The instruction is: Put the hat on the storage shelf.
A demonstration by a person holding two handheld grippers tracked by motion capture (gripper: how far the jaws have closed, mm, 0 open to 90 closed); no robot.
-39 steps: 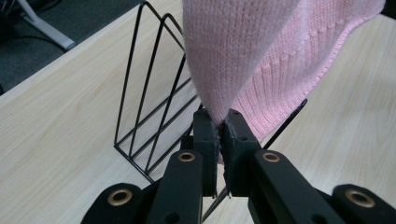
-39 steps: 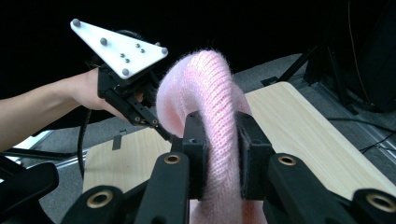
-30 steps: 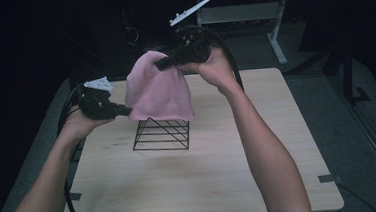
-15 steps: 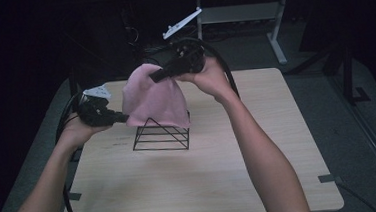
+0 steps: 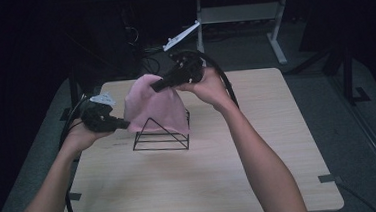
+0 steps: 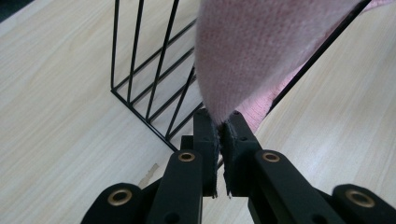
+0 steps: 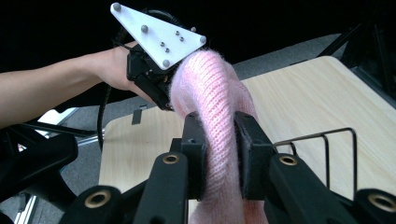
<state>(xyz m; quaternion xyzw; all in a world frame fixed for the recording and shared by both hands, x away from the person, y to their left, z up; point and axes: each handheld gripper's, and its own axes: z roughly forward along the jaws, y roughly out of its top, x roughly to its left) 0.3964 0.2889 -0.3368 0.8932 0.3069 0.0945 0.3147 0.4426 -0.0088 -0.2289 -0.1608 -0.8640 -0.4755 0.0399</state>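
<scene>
Cloth: a pink knitted cloth (image 5: 155,106) hangs over the black wire rack (image 5: 161,134) and covers its top and far side — the lower front wires of the rack are bare.
Rack: it stands on the counter (image 5: 201,180), near the far middle part, with a triangle shape seen from the front.
Left claw: the left claw (image 5: 125,124) is pressed together on a low corner of the cloth, at the left side of the rack; in the left gripper view the two jaws (image 6: 221,133) pinch the thin edge of the knit just beside the rack wires.
Right claw: the right claw (image 5: 155,87) pinches the cloth at its top, above the rack; in the right gripper view a thick roll of the pink knit sits between the two jaws (image 7: 220,126) and keeps them a little apart.
Hands: the left hand (image 5: 80,136) is low, near the counter edge — the right hand (image 5: 209,87) is higher, behind the rack.
</scene>
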